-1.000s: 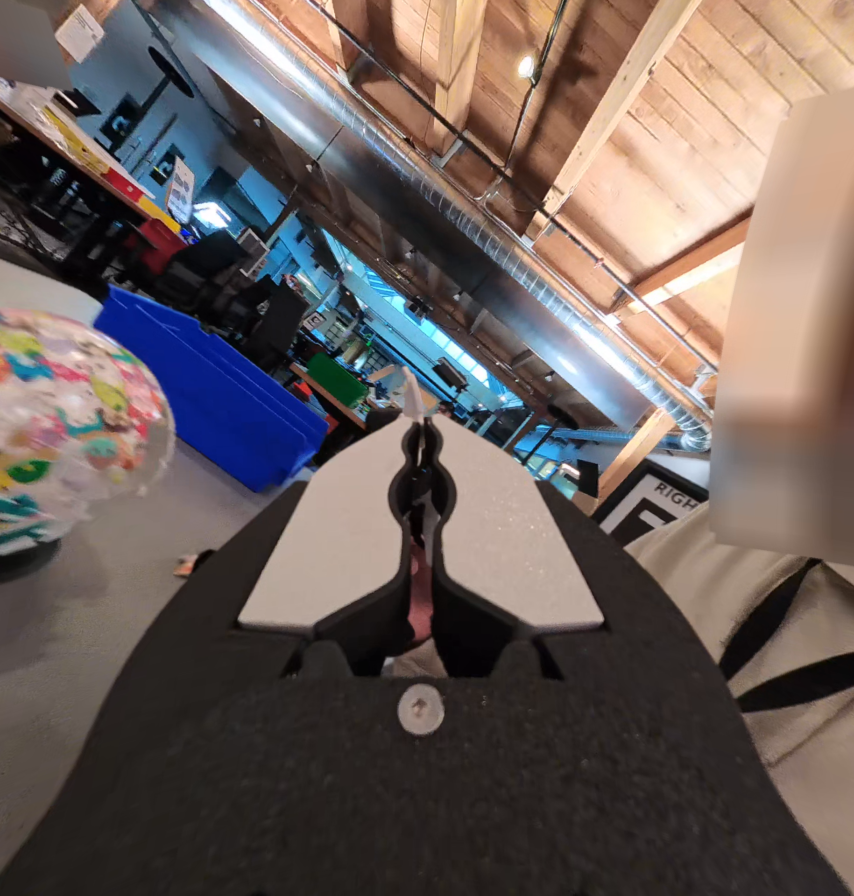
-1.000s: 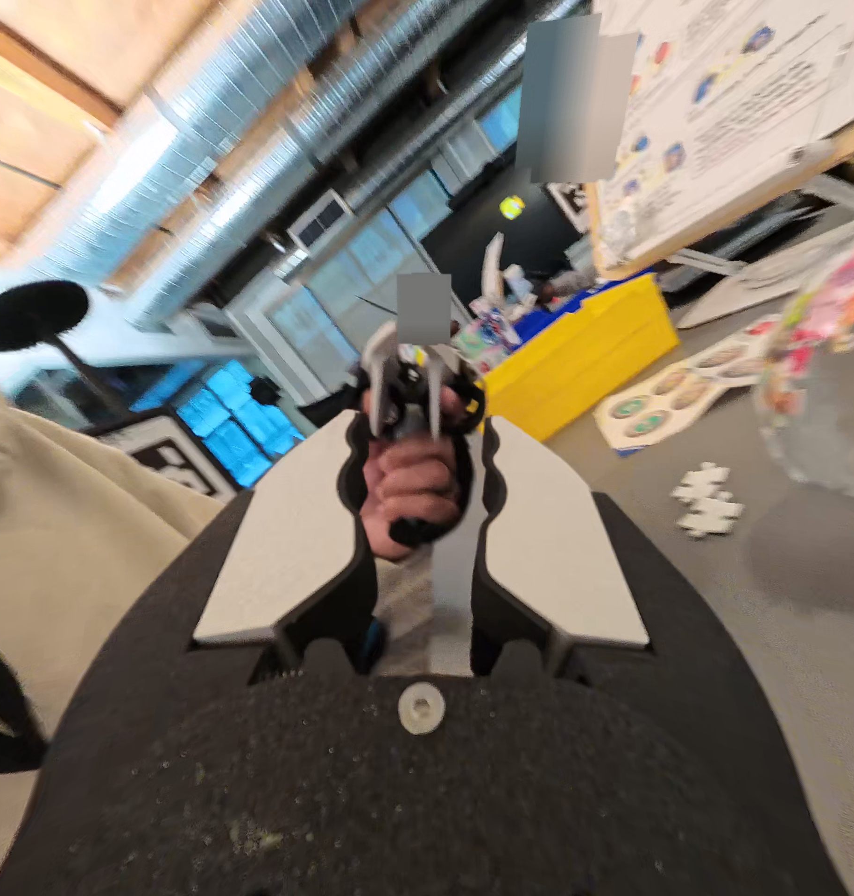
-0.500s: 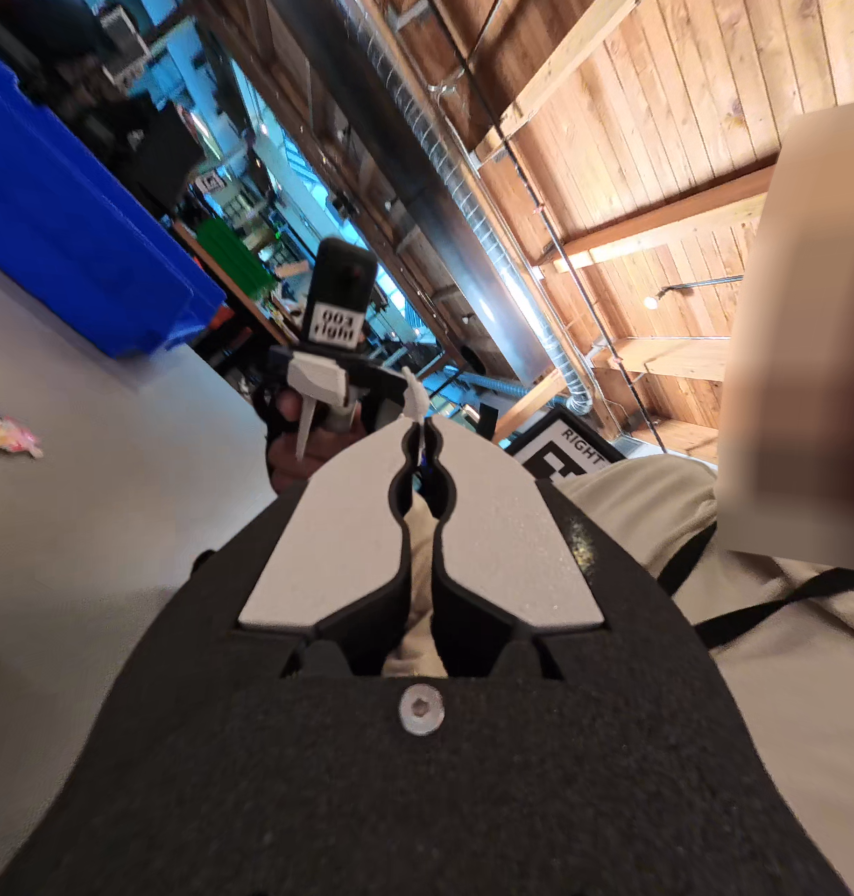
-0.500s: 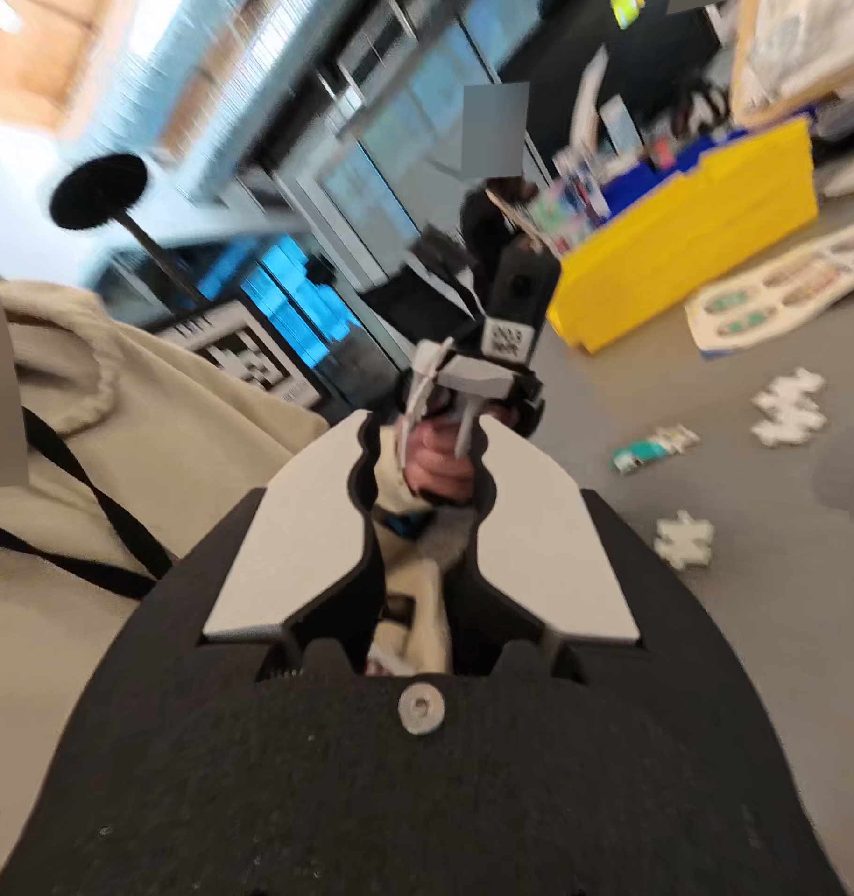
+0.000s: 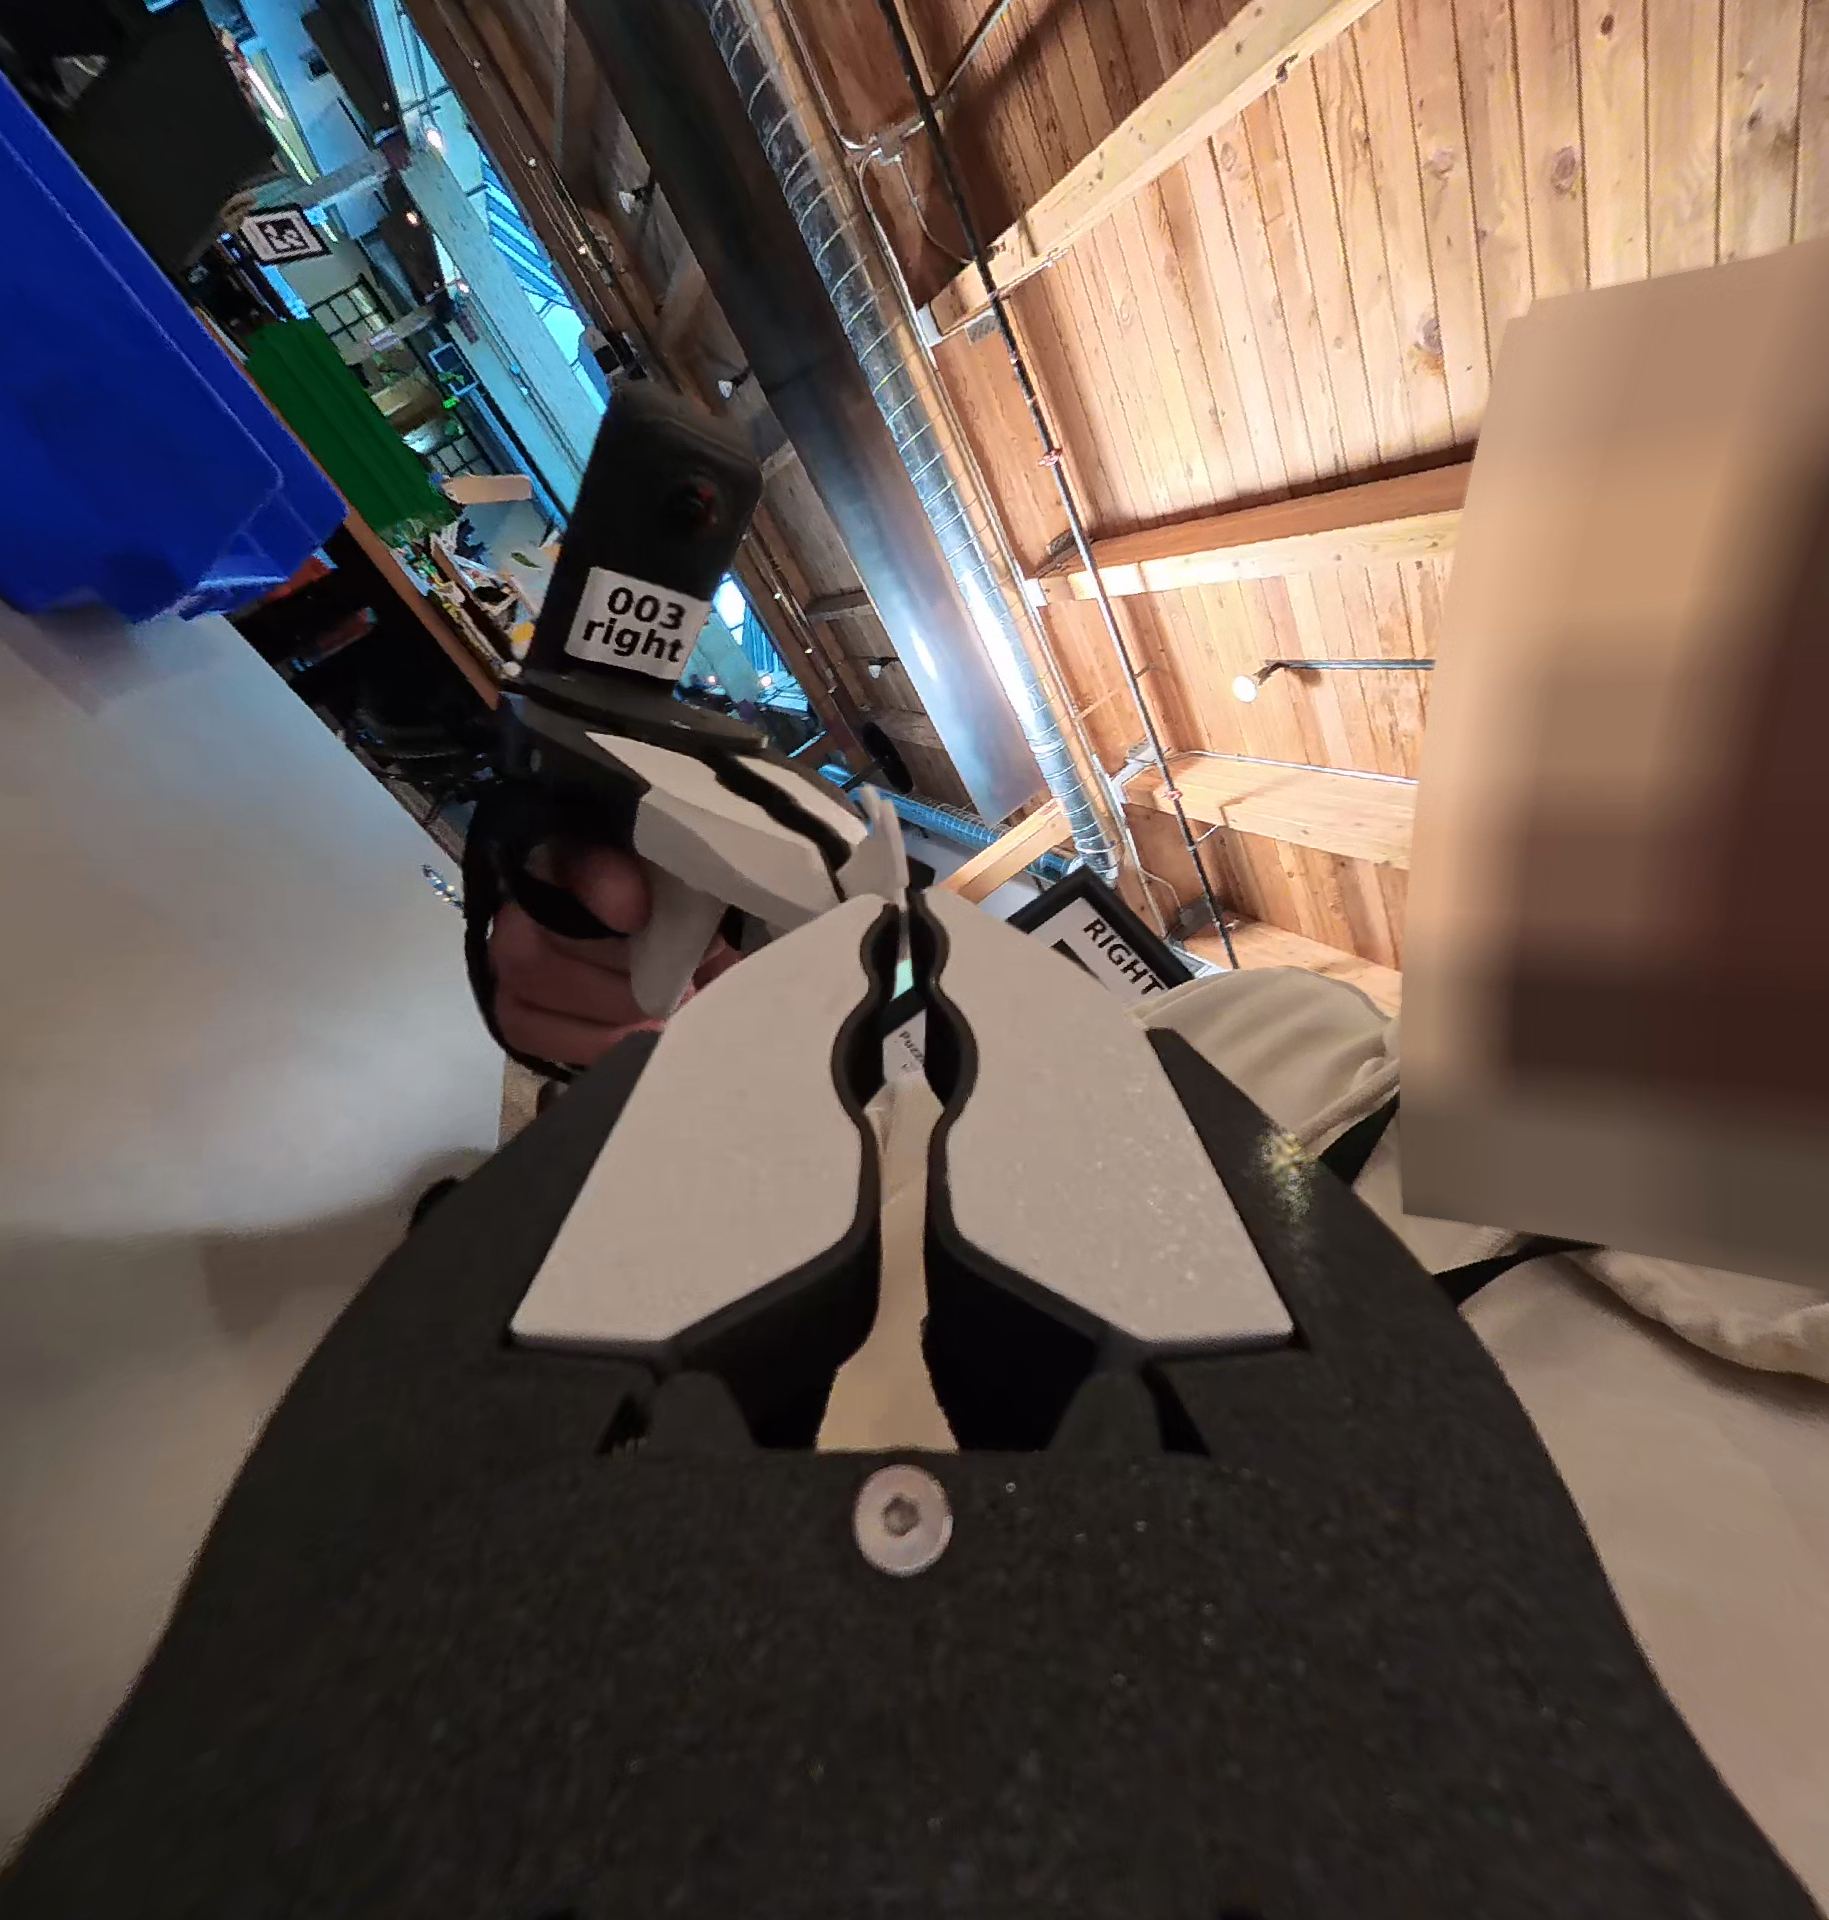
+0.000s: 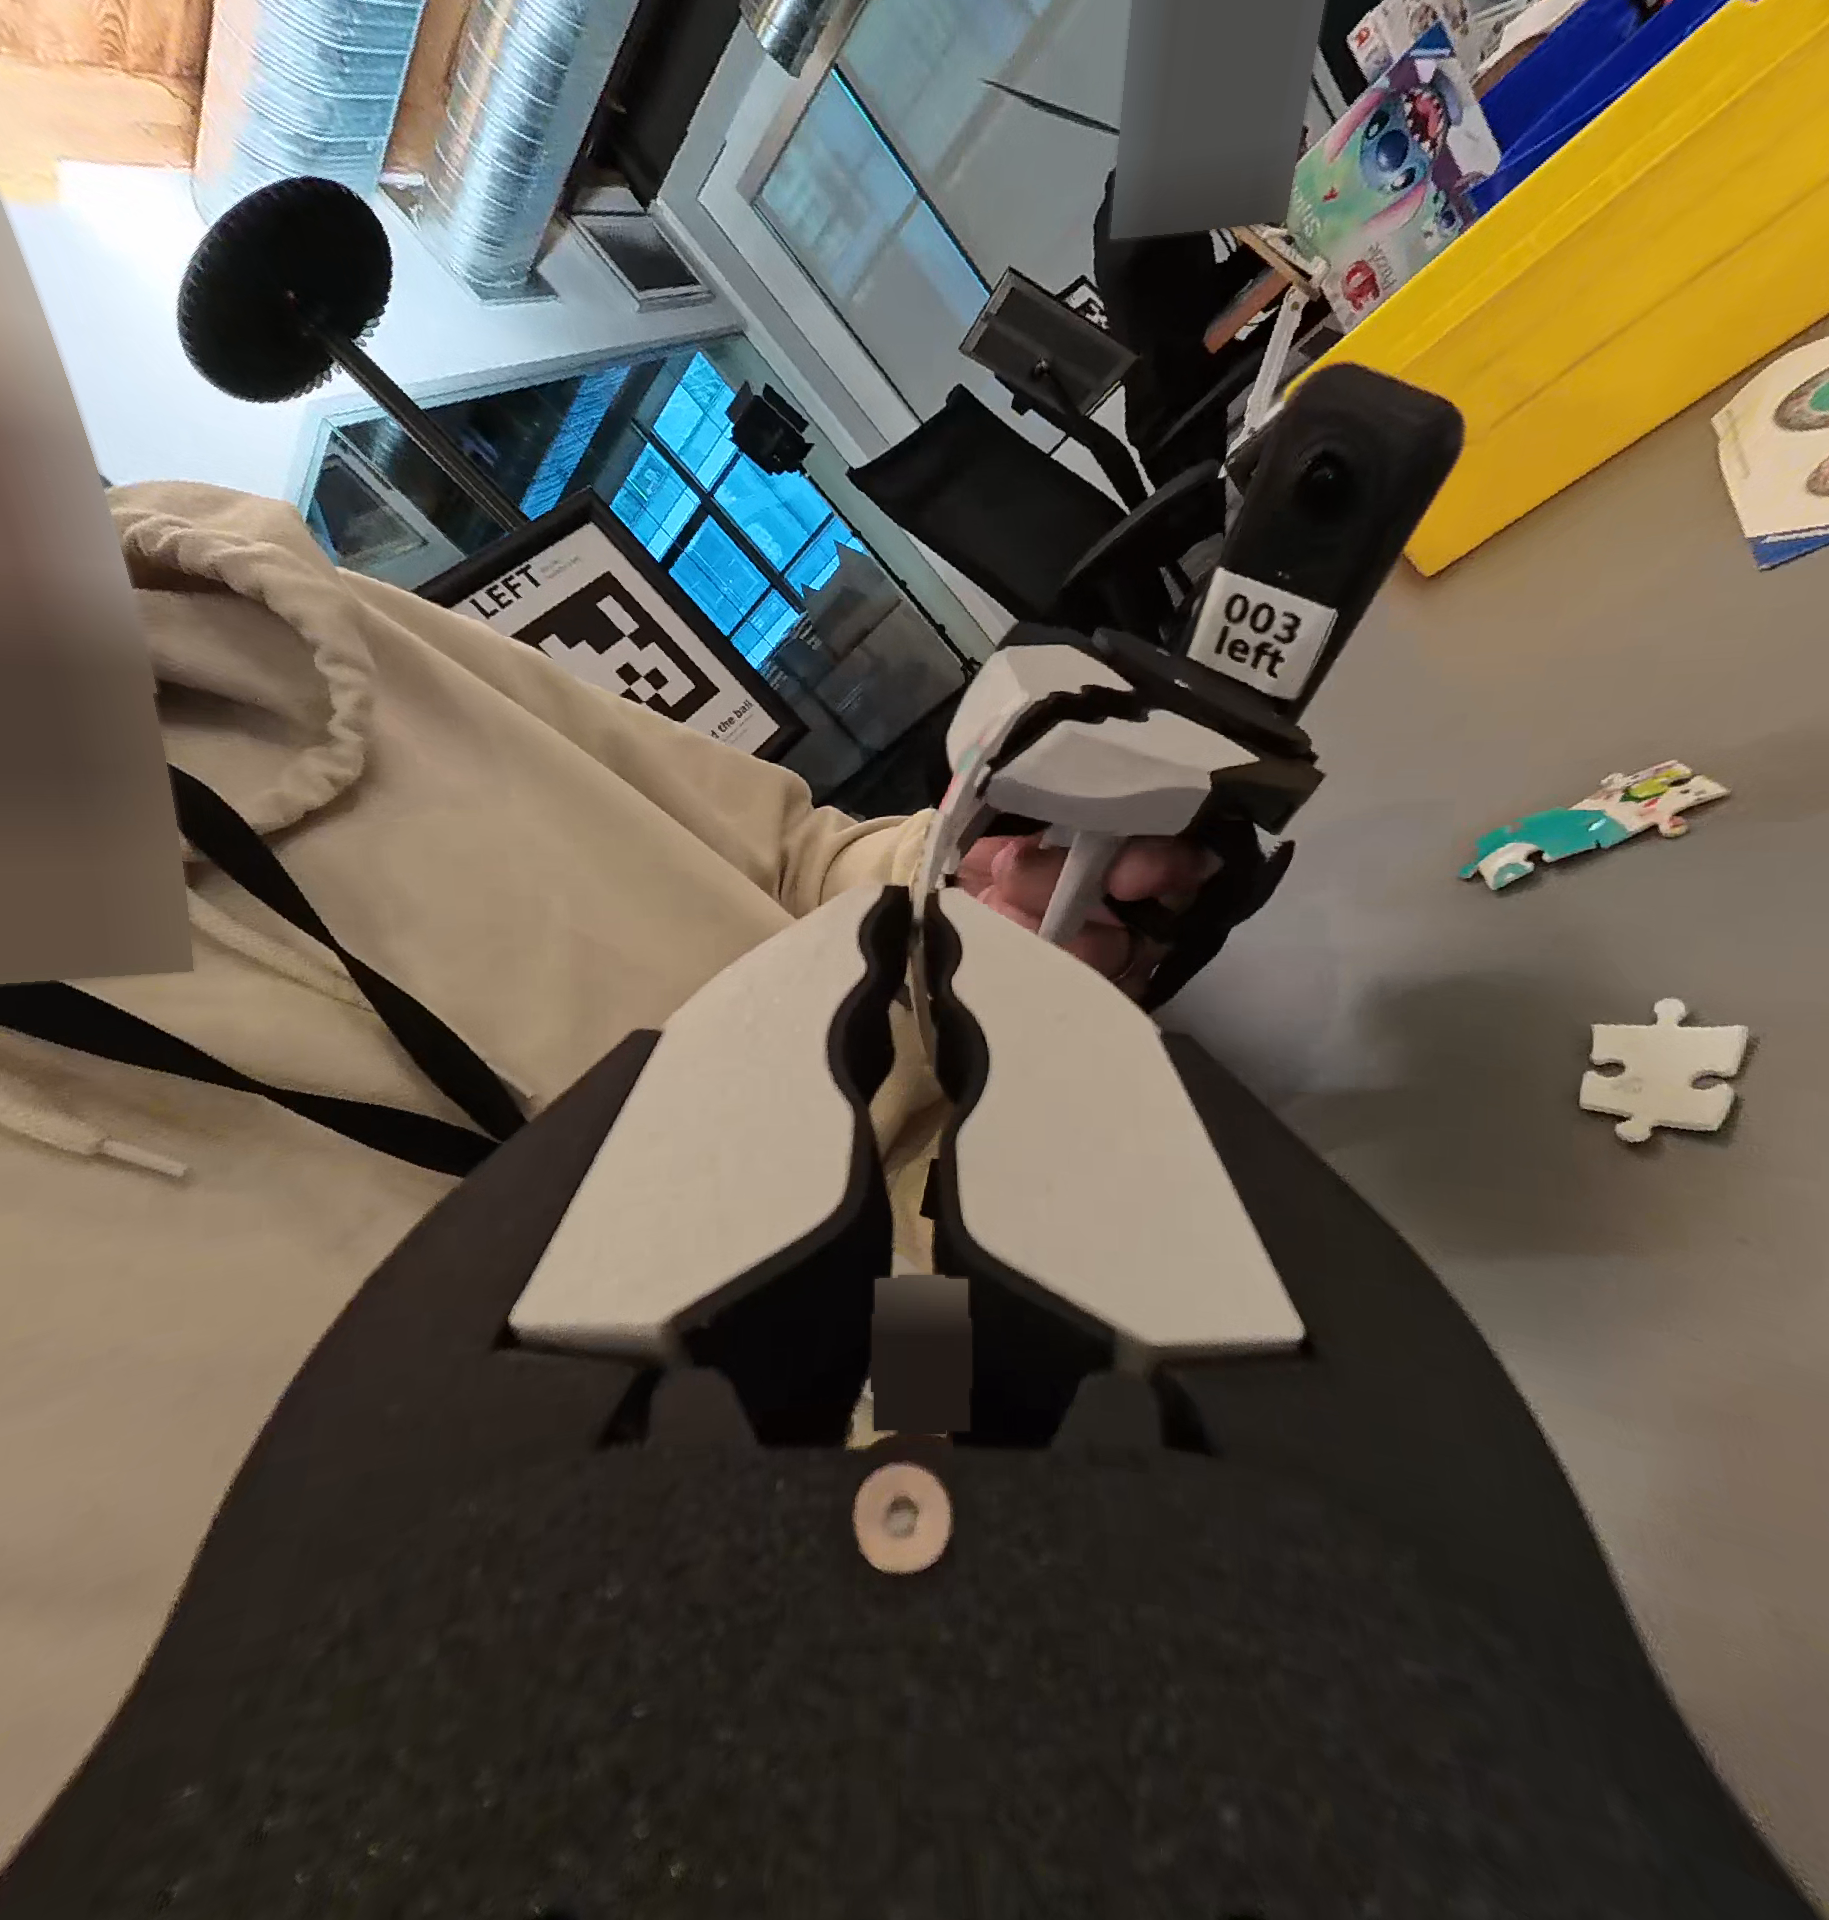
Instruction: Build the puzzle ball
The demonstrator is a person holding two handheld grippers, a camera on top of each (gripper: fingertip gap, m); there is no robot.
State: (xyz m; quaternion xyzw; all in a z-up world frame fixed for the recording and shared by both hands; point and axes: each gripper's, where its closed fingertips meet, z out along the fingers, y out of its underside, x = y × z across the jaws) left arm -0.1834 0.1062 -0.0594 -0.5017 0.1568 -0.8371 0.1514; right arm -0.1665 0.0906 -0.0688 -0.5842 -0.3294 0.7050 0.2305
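Note:
My left gripper (image 5: 905, 909) is shut on a thin puzzle piece (image 5: 886, 847), which I see edge-on sticking out past its tips. My right gripper (image 6: 920, 899) is shut on the same piece (image 6: 949, 823) from the other side. The two grippers meet tip to tip in the air, in front of a person's beige hoodie. The right gripper also shows in the left wrist view (image 5: 856, 831), and the left gripper in the right wrist view (image 6: 967, 764). The puzzle ball is out of view.
On the grey table (image 6: 1512, 1403) lie a white face-down piece (image 6: 1658, 1081) and a teal, colourful joined strip of pieces (image 6: 1585, 821). A yellow bin (image 6: 1616, 260) and a printed sheet (image 6: 1814, 447) stand farther back. A blue bin (image 5: 89, 416) is at the left. Left and right tips are no more than a few centimetres apart.
The grippers have come together. The right gripper, open before, has shut on the piece that the left one holds. The left view has swung away from the colourful ball.

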